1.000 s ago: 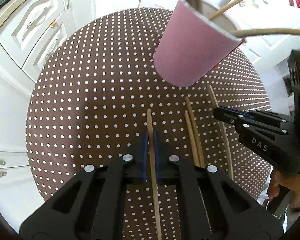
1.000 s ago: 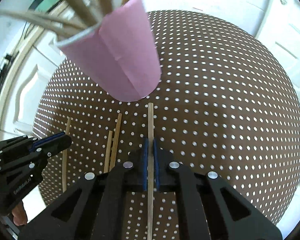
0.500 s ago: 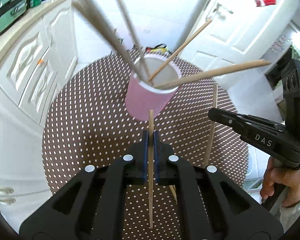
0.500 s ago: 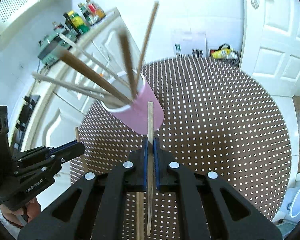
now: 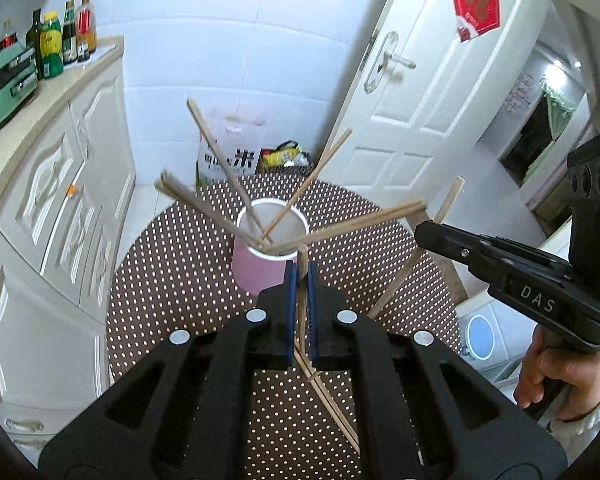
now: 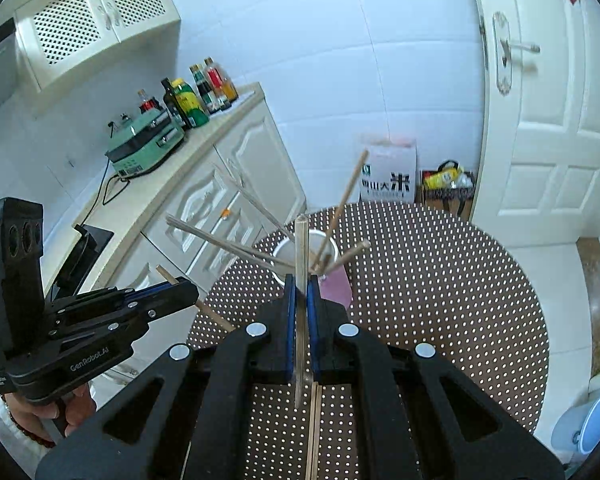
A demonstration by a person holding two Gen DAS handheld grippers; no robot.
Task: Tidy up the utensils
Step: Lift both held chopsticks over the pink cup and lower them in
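A pink cup [image 5: 260, 270] with a white rim stands on the round brown dotted table [image 5: 172, 280] and holds several wooden chopsticks [image 5: 220, 160] that fan out. My left gripper [image 5: 300, 276] is shut on a wooden chopstick [image 5: 301, 304], held above the table just in front of the cup. My right gripper [image 6: 300, 286] is shut on another chopstick [image 6: 301, 248], upright, also raised near the cup [image 6: 338, 286]. Two chopsticks [image 5: 328, 396] lie on the table below. Each gripper shows in the other's view: the right one [image 5: 512, 272] and the left one [image 6: 100, 316].
White cabinets [image 5: 60, 184] with a counter, bottles [image 5: 66, 36] and a green appliance [image 6: 148, 142] stand left of the table. A white door [image 5: 416, 92] and bags [image 5: 228, 156] on the floor are behind. A round white-blue object [image 5: 480, 336] sits on the floor at right.
Both grippers have lifted their chopsticks up off the table and tilted upward, so the cup now appears lower and farther away. Both remain shut.
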